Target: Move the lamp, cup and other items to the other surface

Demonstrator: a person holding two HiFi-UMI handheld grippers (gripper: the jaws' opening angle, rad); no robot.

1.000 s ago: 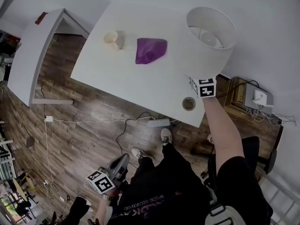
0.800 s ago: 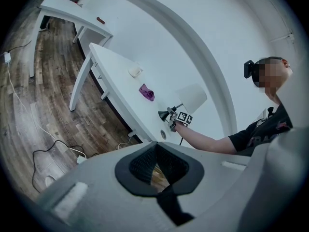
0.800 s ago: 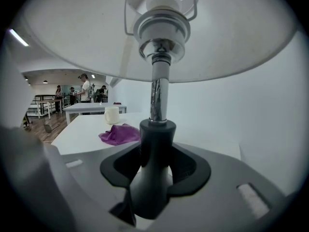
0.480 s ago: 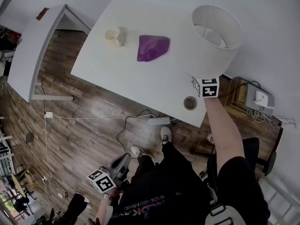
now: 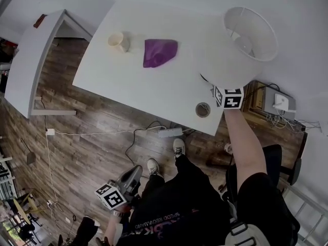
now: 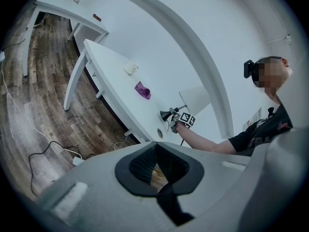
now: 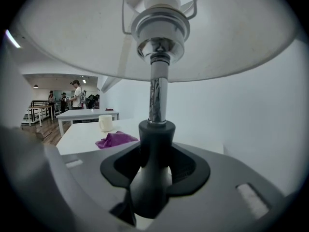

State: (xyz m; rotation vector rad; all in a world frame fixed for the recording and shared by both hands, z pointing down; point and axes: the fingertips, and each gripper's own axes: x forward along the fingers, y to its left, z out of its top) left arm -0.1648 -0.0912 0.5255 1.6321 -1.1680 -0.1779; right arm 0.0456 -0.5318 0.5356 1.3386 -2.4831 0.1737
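Note:
A lamp with a white shade (image 5: 251,35) hangs tilted over the right end of the white table (image 5: 128,81). My right gripper (image 5: 225,88) is shut on its black base neck (image 7: 153,153), and the chrome stem (image 7: 157,98) rises straight out of the jaws. In the left gripper view the lamp (image 6: 193,99) is lifted off the tabletop. A cream cup (image 5: 118,41) and a crumpled purple cloth (image 5: 159,52) lie farther left on the table. My left gripper (image 5: 134,173) hangs low over the wood floor, shut with nothing in it (image 6: 155,170).
A second white table (image 5: 31,60) stands to the left. A round cable hole (image 5: 203,109) sits near the table's front edge. A power strip (image 5: 171,133) and cables lie on the floor. A low cabinet (image 5: 266,104) stands at the right. People (image 7: 77,95) stand far off.
The lamp and my right gripper have moved right and up, and the shade now tilts more toward the wall. The left gripper has stayed in place.

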